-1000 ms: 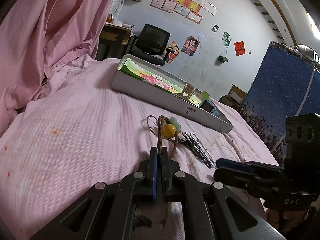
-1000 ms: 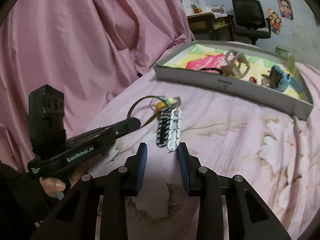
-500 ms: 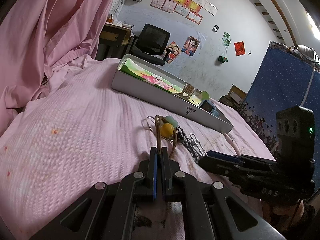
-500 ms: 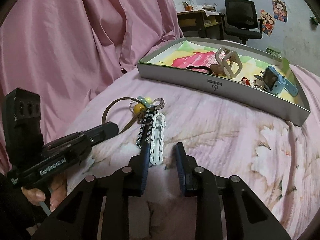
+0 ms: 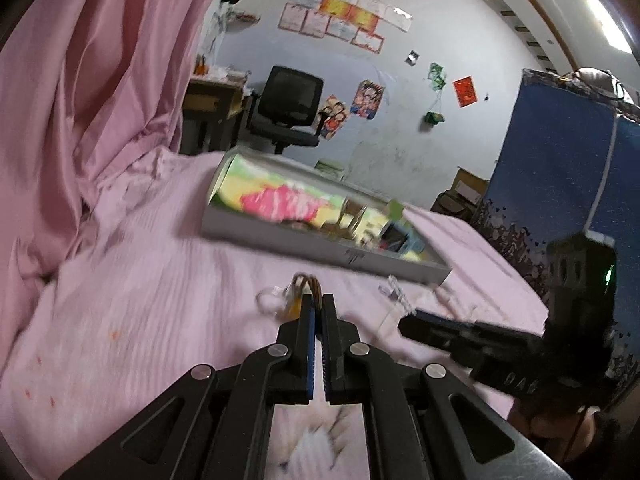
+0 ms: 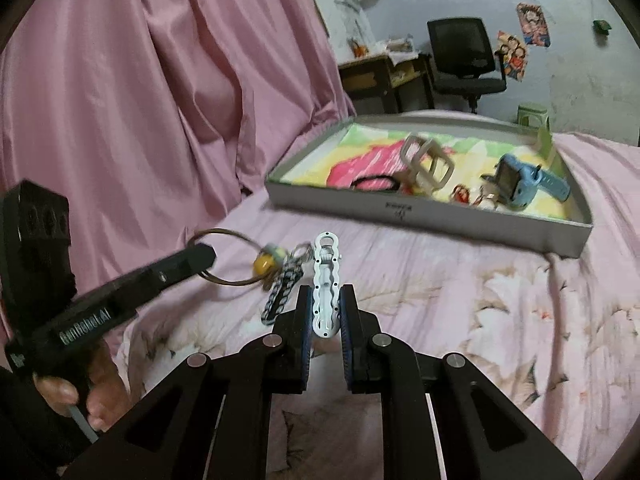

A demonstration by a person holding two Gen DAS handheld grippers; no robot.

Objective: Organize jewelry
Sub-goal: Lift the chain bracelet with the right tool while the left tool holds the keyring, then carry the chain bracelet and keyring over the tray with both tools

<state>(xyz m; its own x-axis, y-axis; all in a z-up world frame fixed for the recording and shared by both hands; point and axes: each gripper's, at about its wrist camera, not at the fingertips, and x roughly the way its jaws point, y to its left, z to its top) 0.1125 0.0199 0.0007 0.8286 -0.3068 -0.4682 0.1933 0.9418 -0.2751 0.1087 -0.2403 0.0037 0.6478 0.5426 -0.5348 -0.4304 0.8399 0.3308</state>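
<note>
My left gripper (image 5: 317,301) is shut on a brown cord loop (image 5: 306,281), which pokes out past the fingertips. In the right wrist view the left gripper (image 6: 202,254) holds the cord loop (image 6: 224,235) off the bed, and a yellow bead (image 6: 262,265) dangles from it. My right gripper (image 6: 325,308) is shut on a white hair clip (image 6: 327,272), which points forward and upward. A black-and-white clip (image 6: 283,292) sits just left of it. The grey tray (image 6: 400,216) lies beyond on the pink bedsheet. The left wrist view is blurred.
The tray holds a beige clip (image 6: 428,164), a blue watch (image 6: 520,180), a black hair band (image 6: 374,182) and small red pieces (image 6: 462,194). A pink curtain (image 6: 160,80) hangs at the left. A desk and an office chair (image 6: 464,56) stand behind the bed.
My right gripper moved onto the white clip, shut on it and raised it. My left gripper lifted the cord and bead off the sheet, forward toward the tray.
</note>
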